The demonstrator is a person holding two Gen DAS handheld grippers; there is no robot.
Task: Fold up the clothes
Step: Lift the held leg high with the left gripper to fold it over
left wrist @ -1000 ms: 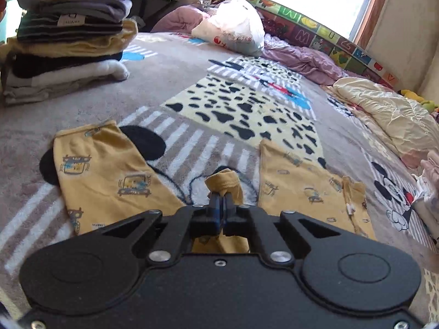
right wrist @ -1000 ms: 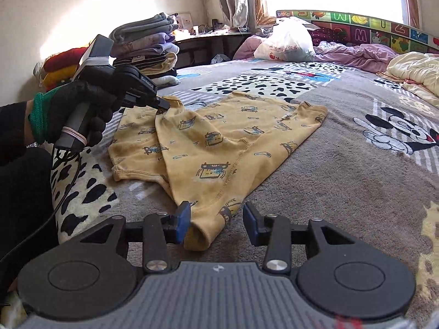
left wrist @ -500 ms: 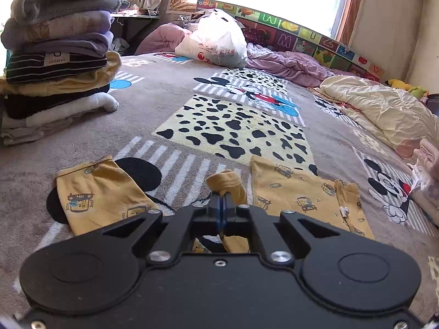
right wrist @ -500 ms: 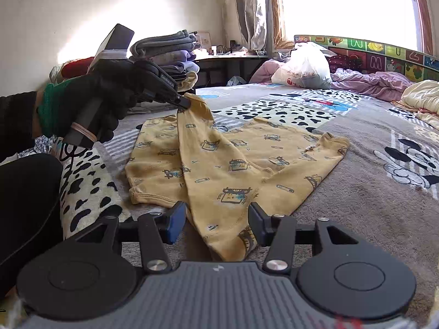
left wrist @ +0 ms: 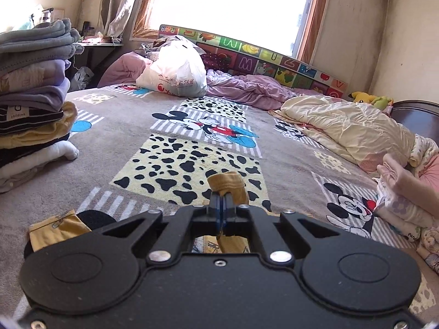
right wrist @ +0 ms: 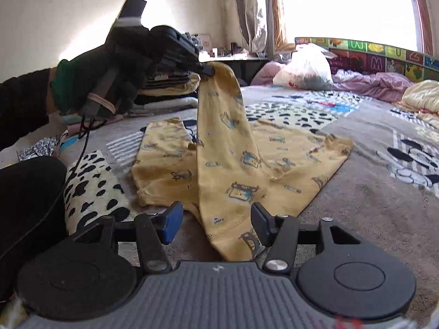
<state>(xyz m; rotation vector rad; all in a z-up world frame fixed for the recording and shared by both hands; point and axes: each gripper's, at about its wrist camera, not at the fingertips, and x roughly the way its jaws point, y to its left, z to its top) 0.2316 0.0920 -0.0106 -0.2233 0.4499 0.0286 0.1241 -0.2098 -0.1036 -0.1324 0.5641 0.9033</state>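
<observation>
A yellow printed child's garment (right wrist: 247, 159) lies on the cartoon-print bed cover (right wrist: 384, 192). One end of it is pulled up into a steep fold. My left gripper (left wrist: 221, 200) is shut on that raised end (left wrist: 227, 185); in the right wrist view the left gripper (right wrist: 207, 70) sits in a black-gloved hand (right wrist: 109, 82) above the bed. My right gripper (right wrist: 216, 222) is low at the near hem. Its jaws are opening, with the hem lying loose between the blue pads (right wrist: 171, 223), which do not press on it.
A tall stack of folded clothes (left wrist: 33, 104) stands at the left. A white plastic bag (left wrist: 178, 74), purple bedding (left wrist: 247, 90) and a cream quilt (left wrist: 348, 128) lie at the back and right. More folded clothes (left wrist: 403, 200) sit at the right edge. A black-clad leg (right wrist: 27, 205) is on the left.
The left gripper has risen and lifted the garment's end higher off the bed. The right gripper's jaws have spread wider around the hem.
</observation>
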